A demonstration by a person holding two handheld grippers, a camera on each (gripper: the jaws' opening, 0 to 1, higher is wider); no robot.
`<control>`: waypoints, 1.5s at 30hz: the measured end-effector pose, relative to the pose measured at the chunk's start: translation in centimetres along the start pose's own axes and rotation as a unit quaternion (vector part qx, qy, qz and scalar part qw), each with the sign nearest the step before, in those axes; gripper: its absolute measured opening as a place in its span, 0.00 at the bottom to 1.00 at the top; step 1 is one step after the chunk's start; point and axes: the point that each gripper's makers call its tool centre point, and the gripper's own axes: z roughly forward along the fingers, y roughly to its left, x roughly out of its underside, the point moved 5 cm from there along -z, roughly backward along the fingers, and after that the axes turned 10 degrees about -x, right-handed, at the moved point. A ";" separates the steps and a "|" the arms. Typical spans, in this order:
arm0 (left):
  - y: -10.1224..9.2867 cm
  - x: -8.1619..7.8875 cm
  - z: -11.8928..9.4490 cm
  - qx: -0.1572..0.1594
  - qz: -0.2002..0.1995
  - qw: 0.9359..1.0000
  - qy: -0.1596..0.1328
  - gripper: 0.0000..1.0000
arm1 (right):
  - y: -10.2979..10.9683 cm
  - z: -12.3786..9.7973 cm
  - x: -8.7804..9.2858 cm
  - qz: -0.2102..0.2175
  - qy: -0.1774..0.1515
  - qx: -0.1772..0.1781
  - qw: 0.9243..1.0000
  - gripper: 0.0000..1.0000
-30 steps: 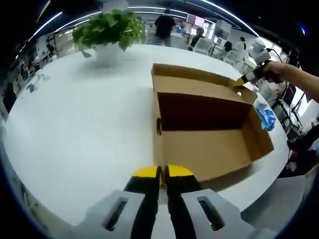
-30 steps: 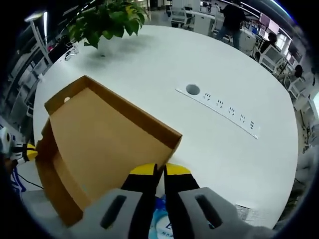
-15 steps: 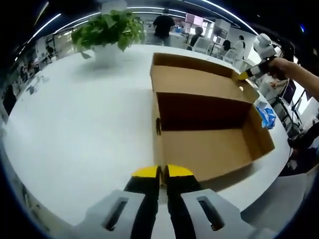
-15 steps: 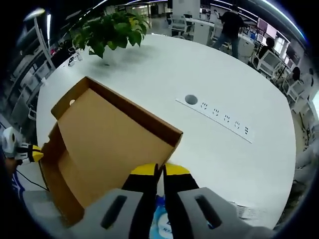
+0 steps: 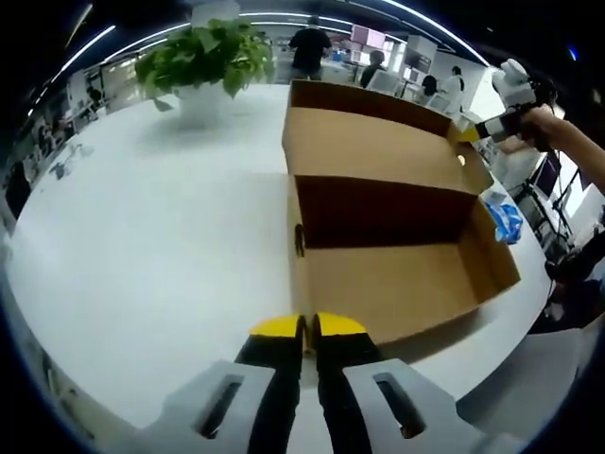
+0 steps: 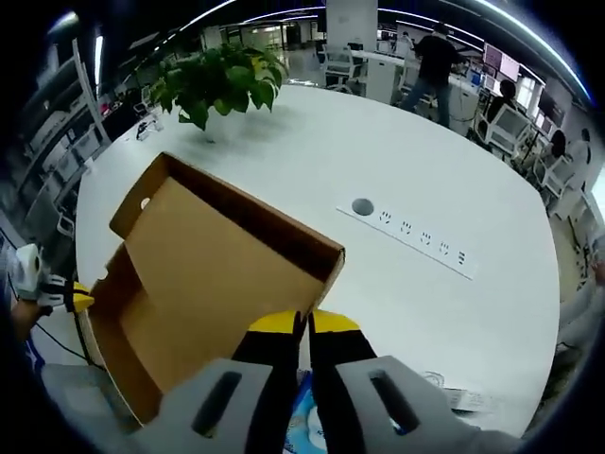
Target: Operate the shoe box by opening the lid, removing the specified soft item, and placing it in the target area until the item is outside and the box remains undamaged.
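Observation:
A brown cardboard shoe box stands open on the white table, its inside showing bare. Its lid is tilted up at the far side. My left gripper is shut and holds nothing, just short of the box's near wall. My right gripper comes in at the lid's far right corner, held by a hand. In the right gripper view my right gripper is shut with its tips against the lid's edge. A blue soft item lies outside the box, to its right.
A potted plant stands at the table's far end. A socket strip and a round hole are set into the table beyond the lid. My left gripper shows at the box's other side. People stand in the background.
The lid has tilted up further and my right gripper has risen with its corner. My left gripper has stayed where it was.

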 end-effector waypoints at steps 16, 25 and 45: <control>0.0 0.0 -0.1 0.001 -0.003 1.000 -0.002 0.01 | 1.9 -3.0 0.2 -0.012 -0.046 -0.006 0.999 0.00; -0.1 0.0 -0.1 0.001 0.004 1.000 -0.004 0.01 | 3.2 -4.5 1.1 -0.020 -0.076 -0.006 0.997 0.00; -0.1 0.2 -0.5 0.010 0.010 1.000 -0.009 0.01 | 6.3 -7.1 3.8 -0.042 -0.129 -0.003 0.991 0.00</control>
